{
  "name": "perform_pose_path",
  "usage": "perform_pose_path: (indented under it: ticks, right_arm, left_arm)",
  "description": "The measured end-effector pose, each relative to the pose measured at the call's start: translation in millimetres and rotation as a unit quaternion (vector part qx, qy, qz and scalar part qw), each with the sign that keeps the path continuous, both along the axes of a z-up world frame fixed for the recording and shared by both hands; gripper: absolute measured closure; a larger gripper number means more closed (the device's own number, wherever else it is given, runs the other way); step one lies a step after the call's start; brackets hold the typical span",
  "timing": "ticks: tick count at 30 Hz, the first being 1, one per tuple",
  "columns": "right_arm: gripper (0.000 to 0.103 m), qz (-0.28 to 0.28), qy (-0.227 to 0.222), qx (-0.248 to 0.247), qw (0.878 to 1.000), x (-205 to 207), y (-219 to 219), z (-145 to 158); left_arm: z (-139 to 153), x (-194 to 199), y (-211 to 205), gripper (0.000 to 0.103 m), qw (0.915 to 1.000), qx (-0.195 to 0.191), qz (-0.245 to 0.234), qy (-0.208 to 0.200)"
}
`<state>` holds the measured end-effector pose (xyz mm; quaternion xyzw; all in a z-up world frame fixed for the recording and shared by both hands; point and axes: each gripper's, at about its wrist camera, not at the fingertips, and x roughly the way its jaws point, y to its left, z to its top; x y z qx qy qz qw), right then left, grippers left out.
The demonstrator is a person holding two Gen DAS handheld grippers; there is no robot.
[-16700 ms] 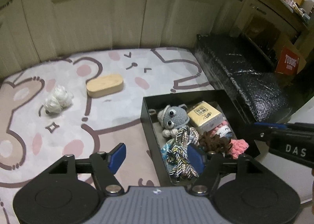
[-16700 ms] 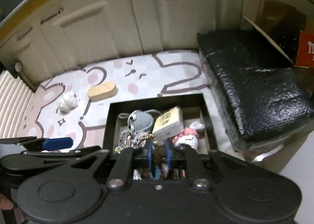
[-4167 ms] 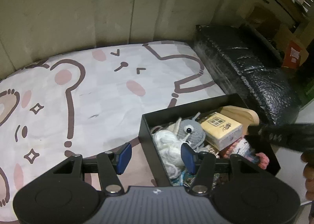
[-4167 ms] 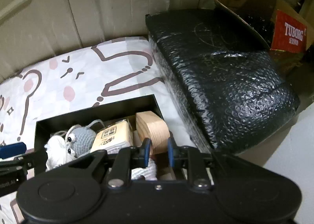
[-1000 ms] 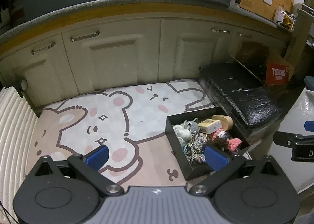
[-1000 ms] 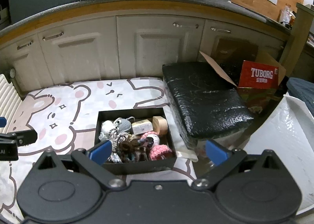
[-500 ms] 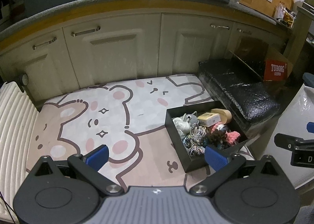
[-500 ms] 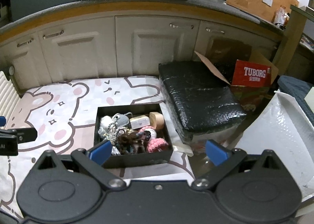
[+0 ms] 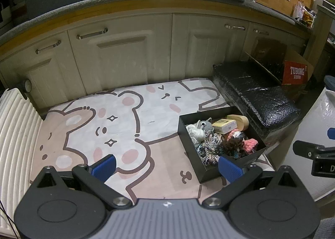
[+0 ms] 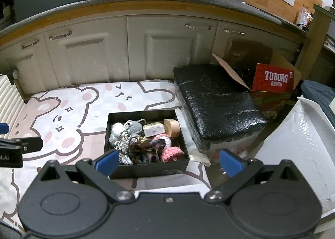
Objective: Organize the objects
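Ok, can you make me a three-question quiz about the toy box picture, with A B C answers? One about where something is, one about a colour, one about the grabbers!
1. Where is the grey crochet toy?
A. on the mat
B. in the black box
C. on the black cushion

2. What colour is the TUBORG carton?
A. red
B. green
C. yellow

3. How are the left gripper and right gripper?
A. both shut
B. one holds yarn
C. both open and empty

Answers: 1 B, it lies among the yarn inside the box. 2 A, its printed side is red. 3 C, the blue fingers stand wide apart, holding nothing.
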<state>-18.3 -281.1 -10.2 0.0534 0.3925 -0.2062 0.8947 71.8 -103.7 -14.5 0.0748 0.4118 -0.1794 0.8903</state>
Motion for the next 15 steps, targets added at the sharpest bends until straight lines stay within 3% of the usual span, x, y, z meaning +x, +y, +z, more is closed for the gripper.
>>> perform_pose_path:
  ticks: [15]
  right_arm:
    - [0.000, 0.005, -0.005, 0.003, 1.000, 0.7, 1.6, 0.4]
  left_arm:
    - [-0.7, -1.0, -0.1, 0.001, 1.0000, 0.001, -0.001, 0.001]
